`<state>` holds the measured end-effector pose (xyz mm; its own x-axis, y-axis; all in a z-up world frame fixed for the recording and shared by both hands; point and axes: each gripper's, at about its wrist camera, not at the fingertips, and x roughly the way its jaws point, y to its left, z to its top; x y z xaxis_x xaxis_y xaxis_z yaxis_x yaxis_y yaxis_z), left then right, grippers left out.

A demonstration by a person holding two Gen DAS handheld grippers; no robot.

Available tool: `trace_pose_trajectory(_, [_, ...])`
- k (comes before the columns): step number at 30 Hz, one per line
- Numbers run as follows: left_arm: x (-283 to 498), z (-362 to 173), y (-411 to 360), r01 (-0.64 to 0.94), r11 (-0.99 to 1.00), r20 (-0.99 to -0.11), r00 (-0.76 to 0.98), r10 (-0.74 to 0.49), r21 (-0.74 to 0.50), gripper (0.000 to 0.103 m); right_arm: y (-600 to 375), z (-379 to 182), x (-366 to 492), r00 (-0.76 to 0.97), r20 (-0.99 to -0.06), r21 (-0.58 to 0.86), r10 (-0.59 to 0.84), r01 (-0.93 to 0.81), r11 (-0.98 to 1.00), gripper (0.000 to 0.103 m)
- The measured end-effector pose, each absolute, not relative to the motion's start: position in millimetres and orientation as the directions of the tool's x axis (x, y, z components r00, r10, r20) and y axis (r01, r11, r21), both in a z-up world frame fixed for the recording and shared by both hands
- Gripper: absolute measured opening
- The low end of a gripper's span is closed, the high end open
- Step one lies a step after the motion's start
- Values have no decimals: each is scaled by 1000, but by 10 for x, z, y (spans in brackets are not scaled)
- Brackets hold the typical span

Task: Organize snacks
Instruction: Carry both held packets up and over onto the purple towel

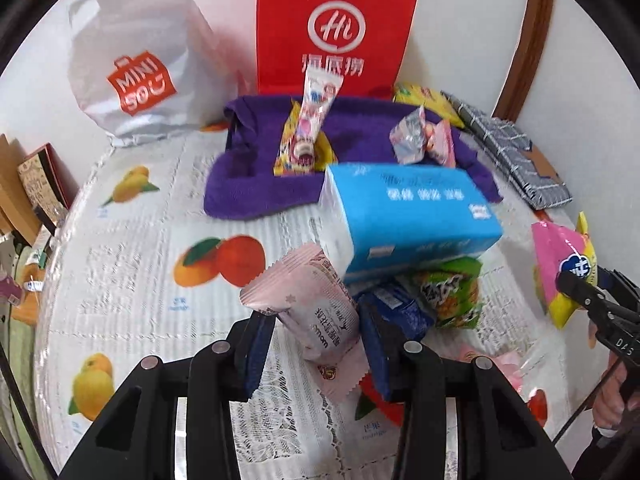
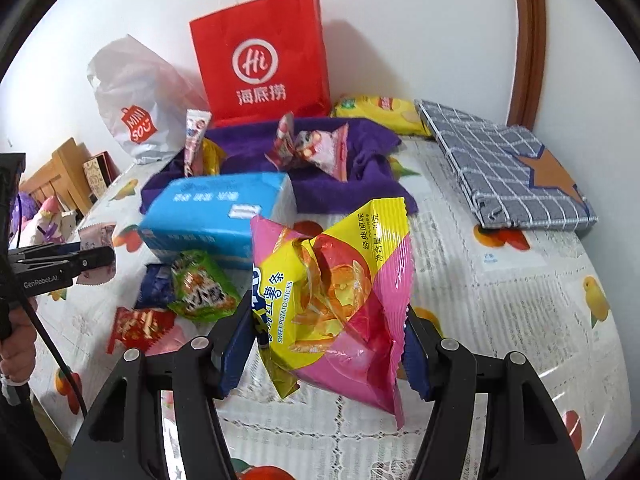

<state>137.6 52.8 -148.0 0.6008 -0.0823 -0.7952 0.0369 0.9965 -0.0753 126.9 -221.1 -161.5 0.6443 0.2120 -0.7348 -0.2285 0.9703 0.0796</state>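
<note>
Holding 2 packets above the worktop [image 2: 500, 280] invites slips: the left gripper [image 1: 316, 344] jaws pinch a pale pink wrapper [image 1: 308, 304] narrowly, while the right gripper [image 2: 328, 344] jaws, about half open, clamp the sweet potato sticks bag [image 2: 340, 280], whose slick film could slide free.

Two fisheye wrist cameras look steeply down along their tools at the surface [image 1: 132, 280] from close range. Both face the wall, sharing the red paper bag [image 1: 336, 28], purple towel [image 2: 312, 184] and blue tissue pack [image 2: 216, 216].
</note>
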Motion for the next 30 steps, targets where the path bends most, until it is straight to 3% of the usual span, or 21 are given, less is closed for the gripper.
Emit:
trace_pose_trajectory(13, [1569, -919, 437, 51, 993, -746, 657, -114, -107, 41, -1853, -1005, 1561, 706, -656, 74, 267, -292, 954, 64])
trace_pose_trajectory(30, [2415, -448, 722, 10, 992, -699, 709, -94, -123, 41, -1399, -500, 2688, 710, -620, 120, 333, -334, 935, 64])
